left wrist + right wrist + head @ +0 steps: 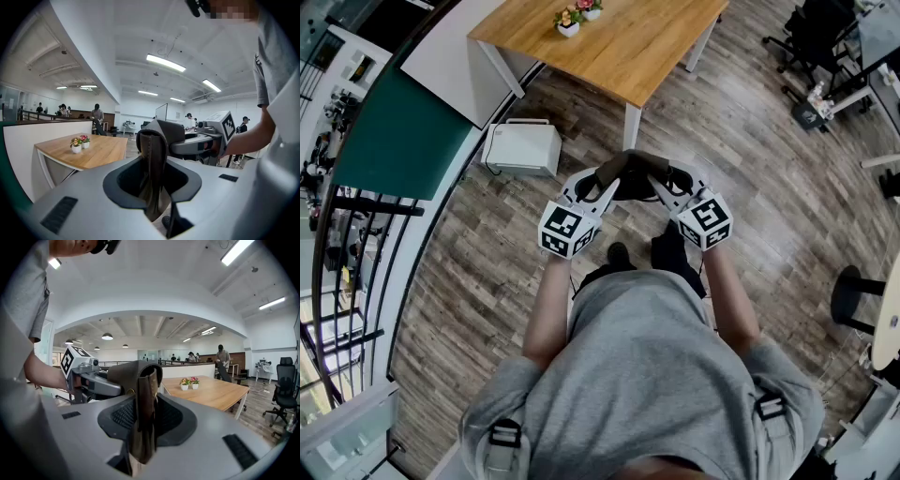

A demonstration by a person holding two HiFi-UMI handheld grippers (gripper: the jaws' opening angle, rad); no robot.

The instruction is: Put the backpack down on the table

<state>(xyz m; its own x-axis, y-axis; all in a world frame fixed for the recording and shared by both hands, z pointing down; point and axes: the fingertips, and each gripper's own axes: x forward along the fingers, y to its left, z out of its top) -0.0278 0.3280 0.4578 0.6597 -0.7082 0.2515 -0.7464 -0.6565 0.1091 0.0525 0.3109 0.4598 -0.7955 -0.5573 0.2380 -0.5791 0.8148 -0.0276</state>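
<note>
Currently both tongs are clamped on the backpack (pixel 635 178), which hangs in the air in the middle of the head view, above the wooden floor (pixel 769 216) and in front of my own feet. The left gripper (pixel 609 181) comes in from the lower left and the right gripper (pixel 662 185) from the lower right, so the bag sits between their tips.

Looking along the left gripper's jaws, I see a folded brown leather strap (pixel 152 168) standing upright between them, pinched on both sides. The right gripper view shows the same kind of hold: a brown strap (pixel 143 413) is pressed between its jaws, with the left gripper at middle left of that frame.

The wooden table (pixel 619 47) lies at the top centre of the head view, well apart from the backpack, with two small flower pots (pixel 577 14) on it near the top edge.
</note>
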